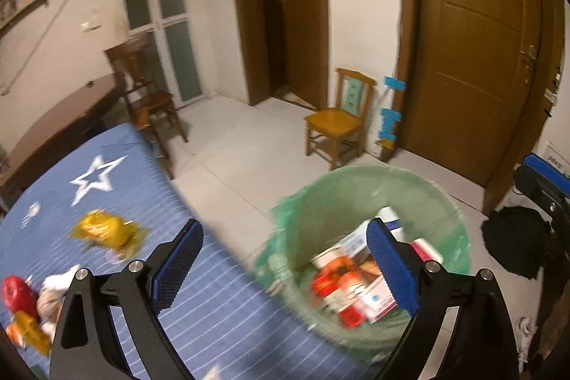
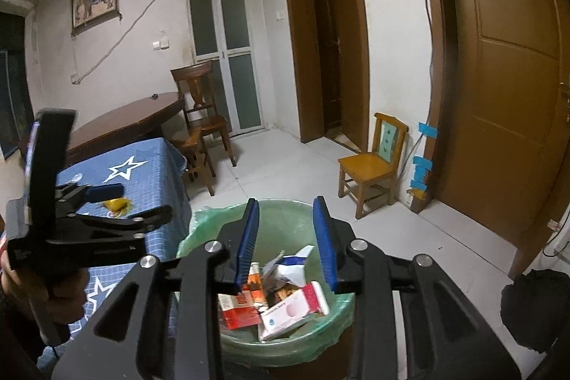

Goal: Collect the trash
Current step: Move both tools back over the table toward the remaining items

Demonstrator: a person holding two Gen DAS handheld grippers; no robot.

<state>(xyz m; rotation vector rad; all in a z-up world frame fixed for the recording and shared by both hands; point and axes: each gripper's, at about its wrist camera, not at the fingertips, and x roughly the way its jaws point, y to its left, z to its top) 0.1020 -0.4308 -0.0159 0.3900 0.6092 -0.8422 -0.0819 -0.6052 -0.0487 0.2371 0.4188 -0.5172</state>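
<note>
A bin lined with a green bag [image 1: 420, 202] [image 2: 285, 219] stands on the floor beside the table and holds several boxes and wrappers [image 1: 356, 291] [image 2: 281, 298]. My left gripper [image 1: 285, 266] is open and empty, over the table's edge next to the bin; it also shows in the right wrist view [image 2: 107, 202]. My right gripper [image 2: 288, 244] is open and empty above the bin. On the blue star tablecloth [image 1: 199, 319] lie a yellow wrapper [image 1: 103, 230] [image 2: 117, 203] and a pile of red, white and orange trash [image 1: 32, 305].
A small yellow chair [image 2: 370, 166] stands by the wall next to a brown door [image 2: 509, 95]. A dark chair [image 2: 203, 116] and a wooden desk [image 2: 124, 123] are behind the table. A black bag [image 2: 534, 305] lies on the tiled floor at the right.
</note>
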